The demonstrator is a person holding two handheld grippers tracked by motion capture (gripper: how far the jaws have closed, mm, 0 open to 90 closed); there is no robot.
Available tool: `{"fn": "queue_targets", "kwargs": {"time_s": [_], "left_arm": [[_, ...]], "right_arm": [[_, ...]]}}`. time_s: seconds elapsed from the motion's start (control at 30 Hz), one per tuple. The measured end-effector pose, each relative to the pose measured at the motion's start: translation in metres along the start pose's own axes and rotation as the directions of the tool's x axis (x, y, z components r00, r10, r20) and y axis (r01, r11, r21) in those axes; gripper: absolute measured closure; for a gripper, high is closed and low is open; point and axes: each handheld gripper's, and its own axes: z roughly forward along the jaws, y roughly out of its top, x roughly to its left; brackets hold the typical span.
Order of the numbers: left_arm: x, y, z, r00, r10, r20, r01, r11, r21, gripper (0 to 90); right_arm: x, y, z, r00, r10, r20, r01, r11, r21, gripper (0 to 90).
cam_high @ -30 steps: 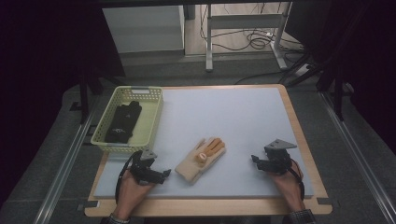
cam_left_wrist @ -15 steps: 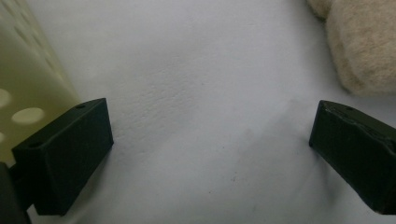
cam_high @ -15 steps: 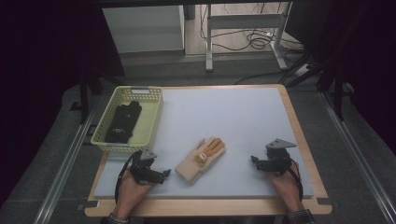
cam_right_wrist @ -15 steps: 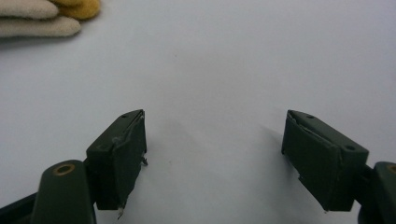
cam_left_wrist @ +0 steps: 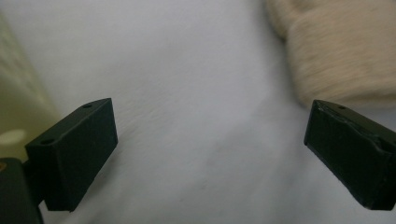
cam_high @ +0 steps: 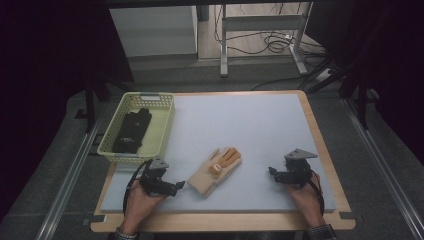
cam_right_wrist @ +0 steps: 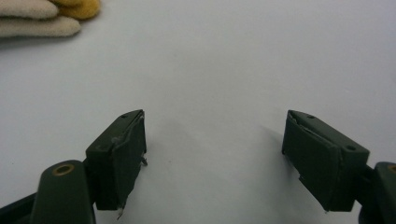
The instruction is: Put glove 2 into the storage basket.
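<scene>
On the near half of a pale blue mat [cam_high: 250,125] covering a wooden table [cam_high: 320,135], a cream knitted glove [cam_high: 215,171] with mustard-yellow fingertips is lying flat, its fingers pointing away and to the right. A person's hands are coming in from the near edge, each gripping a black two-jaw tool. The left gripper [cam_high: 179,185] is resting low just beside the glove's cuff, apart from it, its jaws standing wide with bare mat between them; in the left gripper view [cam_left_wrist: 205,140] the fuzzy cuff is lying just beyond the right jaw. The right gripper [cam_high: 272,172] is sitting well to the glove's right, its jaws having just been opening and now gaping wide over bare mat [cam_right_wrist: 212,154]. At the far left, a pale yellow-green plastic basket [cam_high: 162,127] is holding a dark black glove [cam_high: 131,131].
</scene>
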Motion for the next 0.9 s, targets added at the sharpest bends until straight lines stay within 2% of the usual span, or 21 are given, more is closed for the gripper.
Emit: {"fn": "queue_targets", "kwargs": {"time_s": [0.1, 0.23, 0.37, 0.47, 0.63, 0.67, 0.8, 0.9], "left_arm": [[-0.003, 0.006, -0.003, 0.9998, 0.004, 0.022, -0.004, 1.0000, -0.007, 3.0], [-0.009, 0.021, -0.009, 0.9982, 0.025, 0.054, -0.024, 0.9996, -0.017, 2.8], [-0.018, 0.038, -0.007, 0.9946, 0.037, 0.097, -0.035, 0.9993, -0.014, 1.7], [-0.026, 0.050, -0.001, 0.9902, 0.055, 0.128, -0.056, 0.9984, 0.006, 0.3], [-0.043, 0.066, 0.017, 0.9838, 0.090, 0.156, -0.096, 0.9948, 0.035, 0.0], [-0.048, 0.070, 0.024, 0.9818, 0.104, 0.159, -0.113, 0.9926, 0.046, 0.0], [-0.056, 0.076, 0.037, 0.9804, 0.126, 0.151, -0.139, 0.9876, 0.073, 0.0], [-0.059, 0.078, 0.048, 0.9799, 0.130, 0.151, -0.145, 0.9849, 0.095, 0.0]], "right_arm": [[0.000, 0.000, 0.000, 1.0000, 0.000, 0.000, 0.000, 1.000, 0.000, 21.3], [0.000, 0.000, 0.000, 1.0000, 0.000, 0.000, 0.000, 1.000, 0.000, 21.2], [0.000, 0.000, 0.000, 1.0000, 0.001, -0.001, -0.001, 1.000, 0.000, 21.2], [0.000, 0.000, 0.000, 1.0000, 0.000, -0.001, 0.000, 1.000, 0.000, 21.2], [0.000, 0.000, 0.000, 1.0000, 0.001, -0.001, -0.001, 1.000, -0.001, 21.2], [0.000, 0.000, 0.000, 1.0000, 0.002, -0.001, -0.002, 1.000, -0.001, 21.2], [0.000, 0.000, 0.000, 1.0000, 0.001, -0.001, -0.001, 1.000, 0.000, 21.1], [0.000, 0.000, 0.000, 1.0000, 0.000, -0.001, 0.000, 1.000, -0.001, 21.1]]}}
